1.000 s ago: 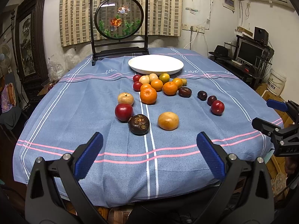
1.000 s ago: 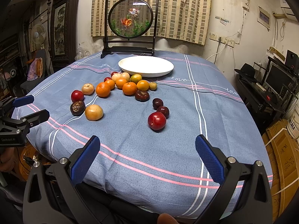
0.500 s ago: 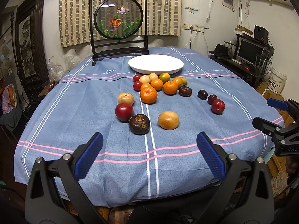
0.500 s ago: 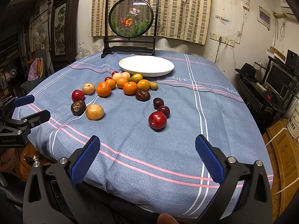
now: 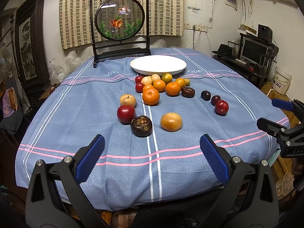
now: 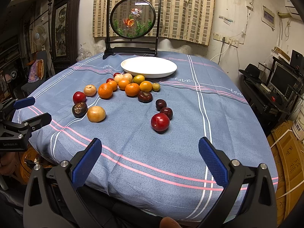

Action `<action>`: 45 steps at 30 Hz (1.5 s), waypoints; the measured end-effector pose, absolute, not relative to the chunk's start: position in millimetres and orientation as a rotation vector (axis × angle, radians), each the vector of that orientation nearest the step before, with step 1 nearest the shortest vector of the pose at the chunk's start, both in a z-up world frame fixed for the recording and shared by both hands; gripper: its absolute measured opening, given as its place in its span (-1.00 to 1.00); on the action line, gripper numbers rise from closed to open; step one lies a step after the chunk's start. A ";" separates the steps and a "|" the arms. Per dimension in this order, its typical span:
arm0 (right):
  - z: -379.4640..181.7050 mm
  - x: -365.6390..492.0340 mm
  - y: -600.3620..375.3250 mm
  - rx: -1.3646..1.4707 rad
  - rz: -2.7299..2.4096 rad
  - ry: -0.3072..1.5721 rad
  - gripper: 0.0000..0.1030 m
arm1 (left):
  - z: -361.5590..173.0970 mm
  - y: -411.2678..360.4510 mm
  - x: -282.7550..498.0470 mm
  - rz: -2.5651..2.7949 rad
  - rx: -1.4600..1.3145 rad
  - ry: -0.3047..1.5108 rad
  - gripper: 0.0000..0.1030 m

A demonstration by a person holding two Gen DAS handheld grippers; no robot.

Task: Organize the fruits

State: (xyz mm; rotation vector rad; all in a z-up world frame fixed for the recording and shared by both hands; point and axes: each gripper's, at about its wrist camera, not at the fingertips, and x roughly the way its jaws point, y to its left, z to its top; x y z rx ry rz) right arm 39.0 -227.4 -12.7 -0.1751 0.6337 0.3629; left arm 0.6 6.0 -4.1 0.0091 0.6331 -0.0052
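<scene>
Fruits [image 5: 151, 96] lie loose before the empty plate [image 5: 137, 67]. Both grippers, left [image 5: 152, 158] and right [image 6: 150, 156], hang released. Straddle the nearest fruit squarely; clamp gently to avoid rolling.

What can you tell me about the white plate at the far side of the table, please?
The white plate is a wide, shallow round dish with a low raised rim, smooth and glossy like ceramic or plastic. It lies flat and holds nothing, on the blue striped tablecloth, in front of the framed goldfish screen. The nearest fruit sit close to its near rim; whether they touch it cannot be told.
</scene>
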 end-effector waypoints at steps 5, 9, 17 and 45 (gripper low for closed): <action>-12.8 39.0 -227.4 -0.175 0.364 0.633 0.97 | -3.6 5.2 0.5 -0.005 0.011 0.633 0.96; -12.1 38.3 -228.0 -0.174 0.365 0.633 0.97 | -3.5 5.9 0.5 -0.005 0.012 0.634 0.96; -12.5 38.6 -228.1 -0.173 0.365 0.633 0.97 | -3.8 5.0 0.1 -0.005 0.014 0.633 0.96; -48.7 76.3 -226.4 -0.117 0.365 0.697 0.97 | -27.3 7.6 17.9 -0.002 0.001 0.676 0.96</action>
